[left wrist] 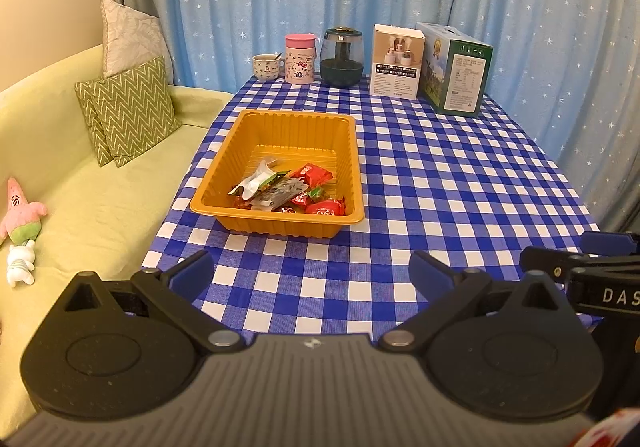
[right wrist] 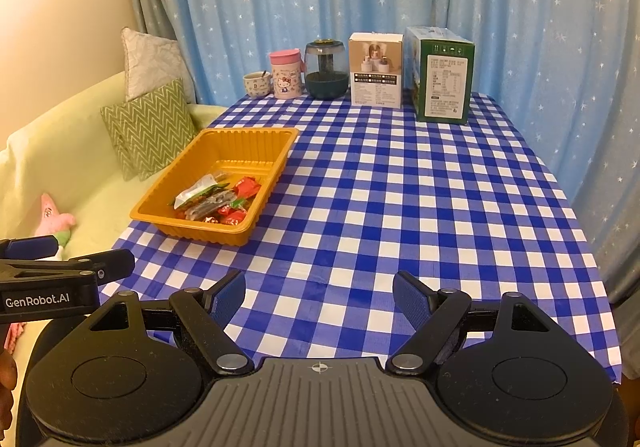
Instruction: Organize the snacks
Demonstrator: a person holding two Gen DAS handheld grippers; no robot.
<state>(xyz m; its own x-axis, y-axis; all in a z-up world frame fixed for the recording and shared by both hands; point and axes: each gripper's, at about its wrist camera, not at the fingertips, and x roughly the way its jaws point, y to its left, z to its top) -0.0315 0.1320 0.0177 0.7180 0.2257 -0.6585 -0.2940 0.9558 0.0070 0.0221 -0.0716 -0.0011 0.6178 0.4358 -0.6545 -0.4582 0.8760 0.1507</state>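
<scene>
Snacks (left wrist: 292, 191) in tray (left wrist: 256, 127), beyond claws.

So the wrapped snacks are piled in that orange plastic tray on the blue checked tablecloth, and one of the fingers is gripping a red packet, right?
Not quite. The wrapped snacks do lie in the orange plastic tray on the blue checked tablecloth, but both wrist views show the left gripper and right gripper open and empty.

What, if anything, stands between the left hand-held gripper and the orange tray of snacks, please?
Nothing visible: only bare checked tablecloth lies between the open left hand-held gripper and the orange tray holding the snacks.
</scene>
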